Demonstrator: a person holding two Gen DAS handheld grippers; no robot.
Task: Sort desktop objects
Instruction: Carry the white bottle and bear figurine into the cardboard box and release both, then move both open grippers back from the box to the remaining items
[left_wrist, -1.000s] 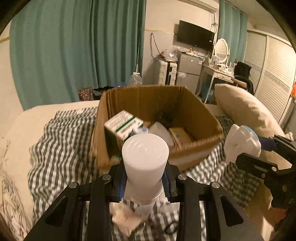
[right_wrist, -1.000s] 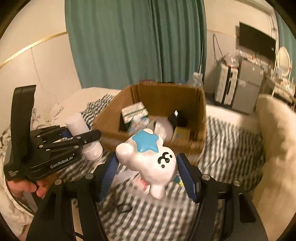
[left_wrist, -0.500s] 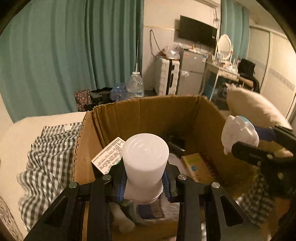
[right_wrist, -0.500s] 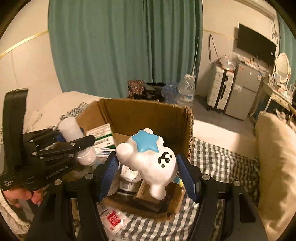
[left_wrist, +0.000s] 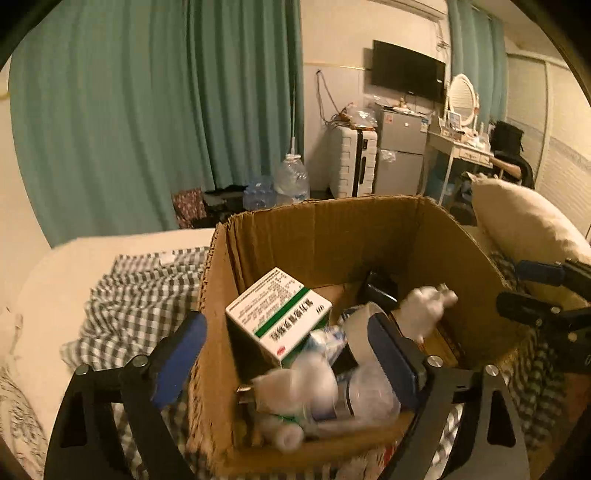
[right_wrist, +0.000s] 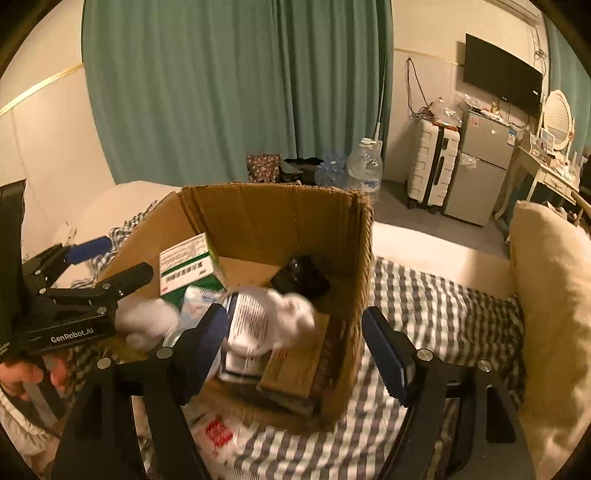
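While both sets of jaws are opening with nothing pinched, the left gripper (left_wrist: 284, 354) and right gripper (right_wrist: 295, 343) hang over a corrugated cardboard box (left_wrist: 325, 236) on checked cloth (right_wrist: 436, 310). Inside: a blurred white cylindrical bottle (left_wrist: 299, 384) near-left, a blurred rounded white figure (right_wrist: 288, 317) mid-box, a green-striped carton (left_wrist: 280, 314).

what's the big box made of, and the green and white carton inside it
Big box: brown corrugated cardboard, matte; fluted, ragged edges show along the rim. Green and white carton: thin printed paperboard, probably lightly coated; crisp folded corners and fine print.
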